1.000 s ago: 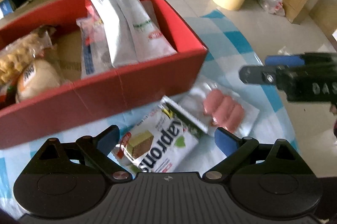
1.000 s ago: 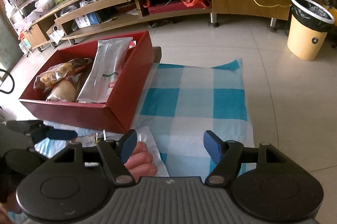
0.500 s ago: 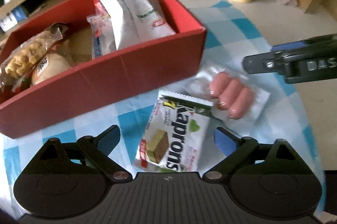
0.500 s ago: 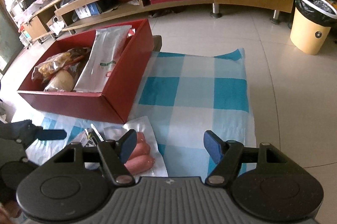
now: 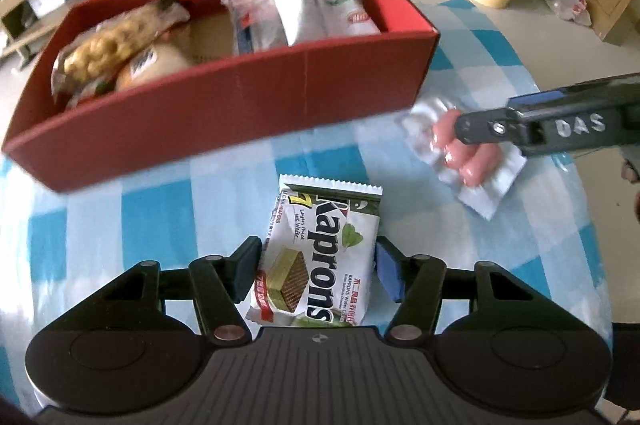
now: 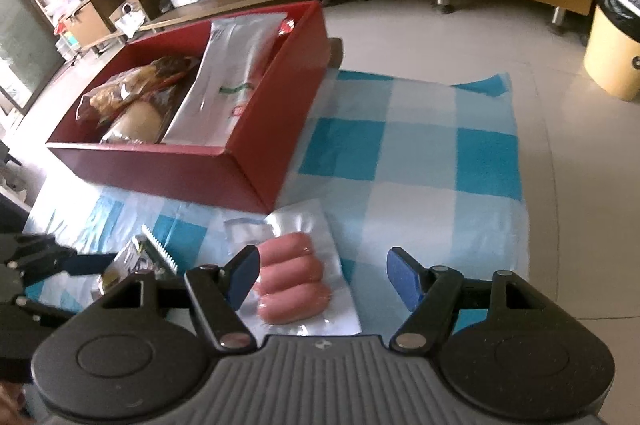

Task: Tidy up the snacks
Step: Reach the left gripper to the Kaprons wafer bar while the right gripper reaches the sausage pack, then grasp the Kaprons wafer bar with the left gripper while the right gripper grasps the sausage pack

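Left gripper (image 5: 318,275) fingers closing on the wafer pack (image 5: 320,265), bottom centre. Right gripper (image 6: 322,275) open over the sausage pack (image 6: 294,283). Next, I'd judge: lift into red box (image 5: 240,113), upper left.

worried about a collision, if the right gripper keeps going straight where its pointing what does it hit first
Probably the sausage pack, lying on the checked cloth between the open fingers of the right gripper, nearer one finger. Depth is unclear, but nothing else sits in that line.

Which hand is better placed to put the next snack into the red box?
Left. The left gripper is closing around the wafer packet, near the red box. The right gripper stands open, with the sausage pack off-centre beside one finger.
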Motion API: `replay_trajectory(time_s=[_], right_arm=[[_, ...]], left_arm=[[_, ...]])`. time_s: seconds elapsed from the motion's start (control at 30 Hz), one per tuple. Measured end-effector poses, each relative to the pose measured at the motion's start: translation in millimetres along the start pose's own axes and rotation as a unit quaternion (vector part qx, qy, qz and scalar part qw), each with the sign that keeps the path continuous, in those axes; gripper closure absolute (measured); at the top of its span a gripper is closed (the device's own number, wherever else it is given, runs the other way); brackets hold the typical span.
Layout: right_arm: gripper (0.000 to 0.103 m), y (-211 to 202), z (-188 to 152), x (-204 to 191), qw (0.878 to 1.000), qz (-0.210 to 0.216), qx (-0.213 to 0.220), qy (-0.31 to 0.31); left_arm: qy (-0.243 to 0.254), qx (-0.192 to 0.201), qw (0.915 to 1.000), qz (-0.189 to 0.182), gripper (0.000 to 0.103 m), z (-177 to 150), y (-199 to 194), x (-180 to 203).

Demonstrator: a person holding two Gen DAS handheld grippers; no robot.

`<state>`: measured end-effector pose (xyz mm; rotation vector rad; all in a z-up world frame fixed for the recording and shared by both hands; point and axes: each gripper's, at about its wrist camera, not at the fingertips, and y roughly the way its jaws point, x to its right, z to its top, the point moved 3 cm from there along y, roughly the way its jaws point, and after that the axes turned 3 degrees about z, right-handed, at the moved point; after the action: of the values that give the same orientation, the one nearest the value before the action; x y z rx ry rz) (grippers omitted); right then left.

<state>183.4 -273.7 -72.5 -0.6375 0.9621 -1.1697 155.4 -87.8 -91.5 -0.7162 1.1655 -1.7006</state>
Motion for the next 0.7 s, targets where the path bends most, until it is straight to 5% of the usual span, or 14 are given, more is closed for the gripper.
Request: replay_trajectory(time_s=[0.4,0.57,0.63,0.7], right_arm=[[0.000,25.9,-12.3,-32.9,0.996,-0.005,-0.019,-0.090],[0.001,32.0,-18.8,-41.8,0.989,-0.036,-0.015,-0.139],[0.010,29.1,-17.2,-39.8,0.989,-0.042,-0.010,-0.138],[0.034,23.2,-14.8,-34.9,0.991,-0.048,0.000,-0.127]], left_arm=[[0.002,0.000,1.0000,-0.001,0.032,-3.5,0.3,-0.1],[0.004,0.000,1.0000,0.000,0.031,-4.5,0.7,-0.2],[0.000,-0.002,1.0000,-0.002,0.031,-4.4,0.4,-2.4],[-0.002,-0.001,1.0000,-0.004,0.031,-4.5,-0.4,-3.7]])
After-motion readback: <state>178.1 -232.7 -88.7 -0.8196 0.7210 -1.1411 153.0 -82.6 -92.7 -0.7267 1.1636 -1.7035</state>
